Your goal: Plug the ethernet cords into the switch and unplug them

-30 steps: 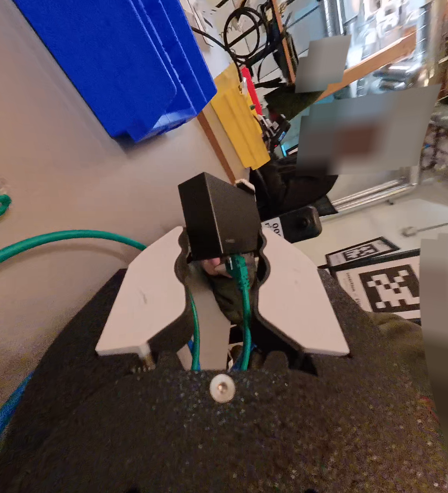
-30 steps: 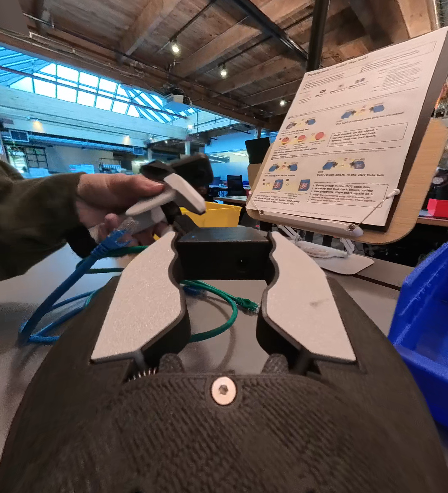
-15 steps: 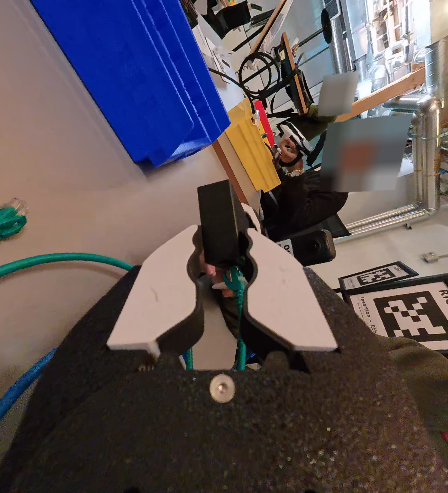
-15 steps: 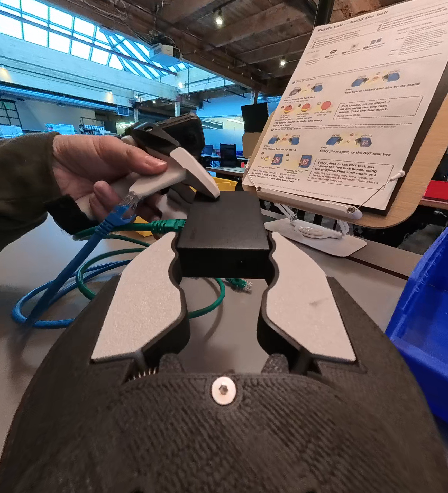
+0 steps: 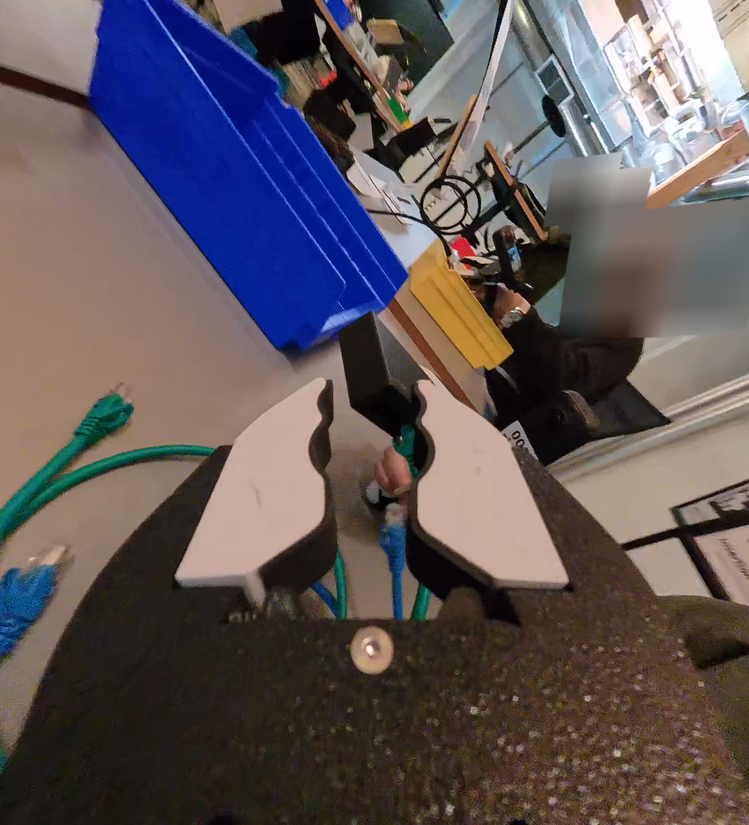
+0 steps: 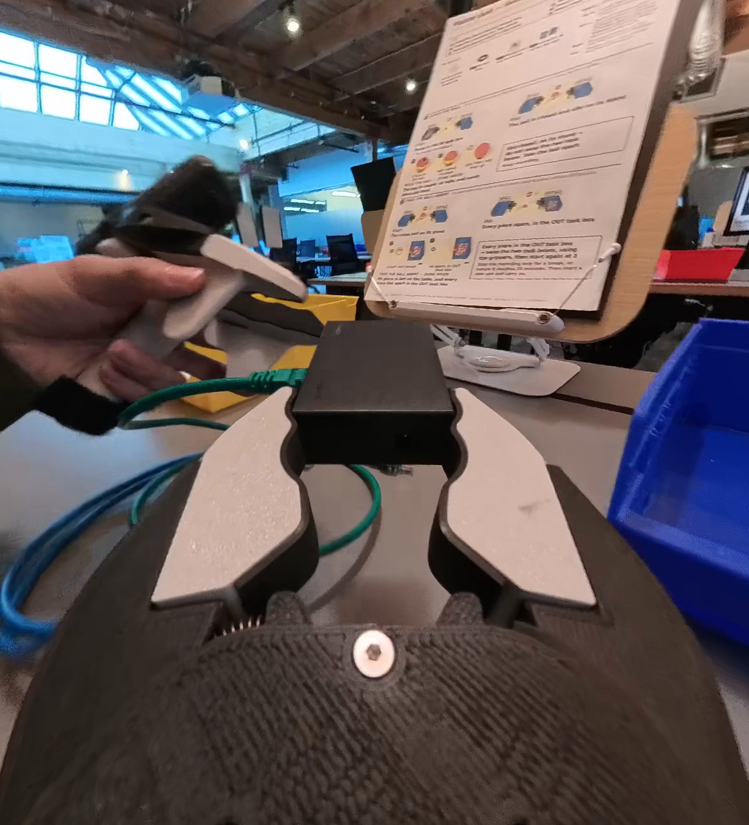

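— Grey tabletop (image 6: 73, 468) beneath; where's the small black box-shaped switch (image 6: 374, 393)?

— Clamped in my right gripper (image 6: 374, 428). Left of the switch, the green ethernet cord (image 6: 274, 380) is plugged in. My left gripper (image 5: 372, 428) has just let go, fingers half-open, empty. Blue next.

Two wrist cameras, both trained close on one black switch from crossing directions.

The left wrist view is rolled steeply, the table (image 5: 64, 277) filling its 9 o'clock side, and looks along its fingers at the switch (image 5: 366, 379) near centre, blue bin (image 5: 238, 187) toward 11 o'clock. The right wrist view sits level and low, switch (image 6: 374, 388) close at 12 o'clock, the same bin (image 6: 712, 468) at 3 o'clock, the left gripper (image 6: 305, 308) at 10 o'clock.
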The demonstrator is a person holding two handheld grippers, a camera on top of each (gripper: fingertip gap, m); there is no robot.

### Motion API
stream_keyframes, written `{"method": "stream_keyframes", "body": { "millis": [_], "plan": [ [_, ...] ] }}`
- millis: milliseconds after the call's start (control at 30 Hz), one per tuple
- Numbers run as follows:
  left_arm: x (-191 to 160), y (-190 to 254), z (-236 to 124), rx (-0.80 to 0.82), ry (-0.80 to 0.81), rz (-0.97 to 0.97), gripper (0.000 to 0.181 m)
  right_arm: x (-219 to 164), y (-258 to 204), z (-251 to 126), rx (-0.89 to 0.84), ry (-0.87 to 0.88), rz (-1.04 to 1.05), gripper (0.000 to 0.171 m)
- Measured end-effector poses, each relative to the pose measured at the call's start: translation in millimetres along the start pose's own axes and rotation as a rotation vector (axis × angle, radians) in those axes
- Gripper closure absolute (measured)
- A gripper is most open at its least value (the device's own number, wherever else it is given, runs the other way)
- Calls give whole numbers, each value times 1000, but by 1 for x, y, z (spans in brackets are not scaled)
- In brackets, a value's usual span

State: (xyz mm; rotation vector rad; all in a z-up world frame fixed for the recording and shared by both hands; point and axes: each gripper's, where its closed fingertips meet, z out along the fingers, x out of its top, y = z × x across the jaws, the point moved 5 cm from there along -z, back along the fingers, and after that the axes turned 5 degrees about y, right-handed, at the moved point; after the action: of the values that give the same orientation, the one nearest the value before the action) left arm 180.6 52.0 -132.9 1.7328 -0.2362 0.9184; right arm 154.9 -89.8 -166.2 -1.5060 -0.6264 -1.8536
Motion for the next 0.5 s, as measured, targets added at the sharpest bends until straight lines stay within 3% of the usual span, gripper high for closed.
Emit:
{"method": "stream_keyframes", "body": {
  "millis": [100,200,367,433,500],
  "plan": [
    [-6,20,-16,92,58,219,147,2,10,-3,-61,26,51,109],
    [-40,48,-24,166,45,449,147,4,18,-7,-143,33,1,109],
    [-121,58,-11,290,-219,774,148,6,31,-13,-278,38,-56,109],
    [-143,33,-3,444,-399,817,146,6,31,-14,-278,46,-54,109],
    [-155,14,6,500,-494,789,146,7,31,-15,-284,49,-61,109]
  ]
}}
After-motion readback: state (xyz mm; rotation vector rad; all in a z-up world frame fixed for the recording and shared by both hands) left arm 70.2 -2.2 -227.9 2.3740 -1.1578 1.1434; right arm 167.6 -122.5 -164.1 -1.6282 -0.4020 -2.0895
